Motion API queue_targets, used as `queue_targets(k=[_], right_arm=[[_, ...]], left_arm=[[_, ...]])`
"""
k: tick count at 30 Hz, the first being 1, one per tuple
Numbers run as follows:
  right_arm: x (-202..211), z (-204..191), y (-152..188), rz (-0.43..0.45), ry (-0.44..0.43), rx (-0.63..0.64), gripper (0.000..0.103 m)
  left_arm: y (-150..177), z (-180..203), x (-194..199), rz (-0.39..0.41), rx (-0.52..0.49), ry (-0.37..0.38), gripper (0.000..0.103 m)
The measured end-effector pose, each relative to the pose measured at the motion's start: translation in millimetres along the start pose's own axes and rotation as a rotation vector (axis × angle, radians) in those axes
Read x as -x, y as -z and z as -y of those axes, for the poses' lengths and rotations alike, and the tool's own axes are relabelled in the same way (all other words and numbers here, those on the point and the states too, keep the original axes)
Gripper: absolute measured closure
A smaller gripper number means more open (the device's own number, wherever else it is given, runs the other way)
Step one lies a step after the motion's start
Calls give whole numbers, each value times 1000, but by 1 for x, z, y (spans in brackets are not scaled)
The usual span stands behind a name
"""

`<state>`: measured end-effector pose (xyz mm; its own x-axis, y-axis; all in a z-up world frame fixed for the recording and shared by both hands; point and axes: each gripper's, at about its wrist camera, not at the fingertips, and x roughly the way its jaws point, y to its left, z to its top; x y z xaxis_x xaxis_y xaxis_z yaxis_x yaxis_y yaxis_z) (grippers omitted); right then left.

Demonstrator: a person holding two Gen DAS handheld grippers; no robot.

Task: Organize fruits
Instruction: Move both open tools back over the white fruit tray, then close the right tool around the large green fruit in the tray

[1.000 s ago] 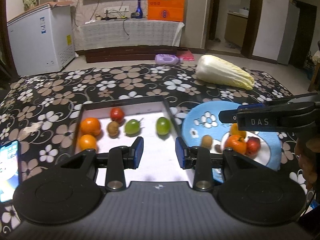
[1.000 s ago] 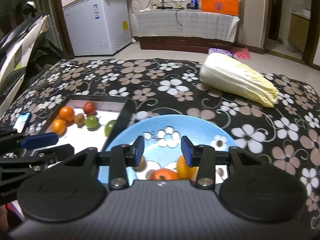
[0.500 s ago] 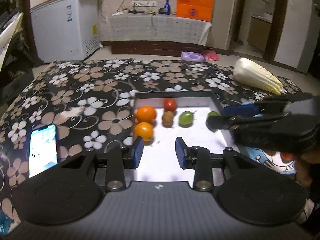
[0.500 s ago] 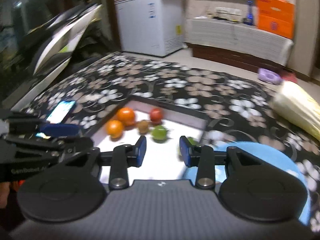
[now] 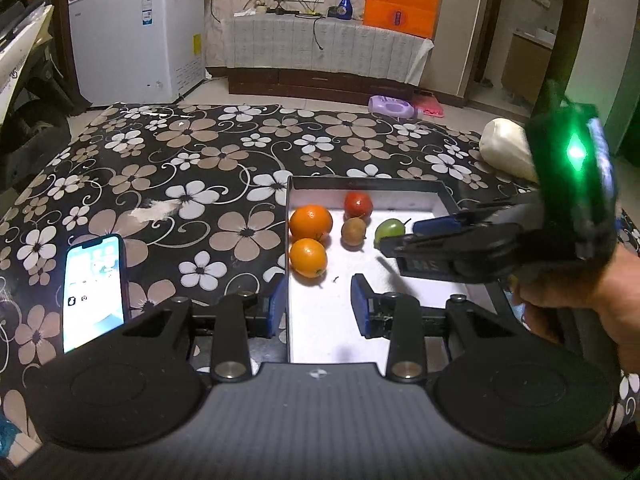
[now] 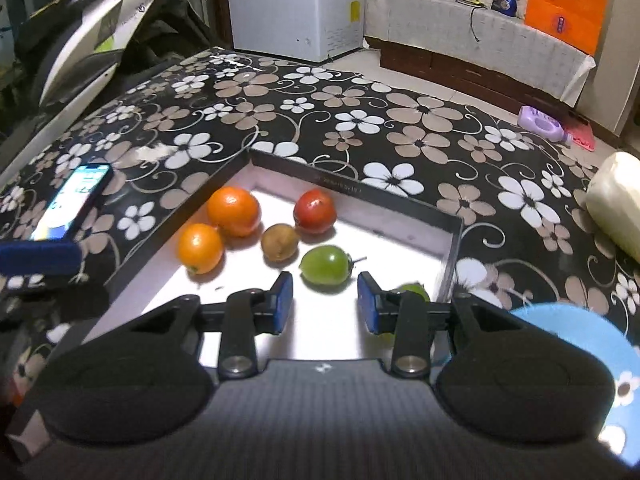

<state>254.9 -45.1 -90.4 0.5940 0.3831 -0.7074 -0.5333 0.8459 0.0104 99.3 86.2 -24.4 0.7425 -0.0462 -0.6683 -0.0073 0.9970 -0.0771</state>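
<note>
Fruits: two oranges (image 6: 236,211), a red fruit (image 6: 315,211), a brown fruit (image 6: 280,242) and a green fruit (image 6: 325,266) with a short stem, loose on the white floor of the tray.
Tray (image 6: 352,191): black-walled, on the flowered cloth (image 6: 420,136); blue plate (image 6: 576,330) at its right.
Second green fruit (image 6: 412,291): blurred, by the tray's right wall, partly behind the right finger.
Right gripper (image 6: 325,303): over the tray's near part, jaws parted with nothing between them; green fruit just beyond the gap.
Left gripper (image 5: 318,306): at the tray's near left edge, jaws apart, empty; oranges just beyond.
Phone (image 5: 94,290): lit, left of tray.
</note>
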Motion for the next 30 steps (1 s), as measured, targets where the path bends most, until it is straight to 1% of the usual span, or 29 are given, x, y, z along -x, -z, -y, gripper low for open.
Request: queue_targets(k=[4,10,11,13,17,20,23,25,30], right_arm=[[-15,-2,-4,-37,-7,18,65],[-21,-8,-9,-27,12,64,65],[-21,-8,-10,-28,9,69,69],[-20,-10,-9,-28,11,80,70],[-15,-9,-7,-30,6,87,70],[-1,-1,-4,-19,-21,54,70],[27,11,-4,34,-34,11,70],[45,24,-3,70,-31,-31,70],[73,53,1,125,-5,-126,70]], left_arm=[[0,1,-2,-5,-3,1,63],[0,1,-7,-18,-2,2,63],[0,2,-8,-19,-3,1,63],[-1,2,-9,-22,0,3,63],[-3,6,-11,-13,-7,29,63],[-5,13,-10,11,-37,66,63],[-8,21,-9,32,-62,121,63],[-9,28,-12,34,-71,144,63],[-12,43,-27,16,-68,133,63]])
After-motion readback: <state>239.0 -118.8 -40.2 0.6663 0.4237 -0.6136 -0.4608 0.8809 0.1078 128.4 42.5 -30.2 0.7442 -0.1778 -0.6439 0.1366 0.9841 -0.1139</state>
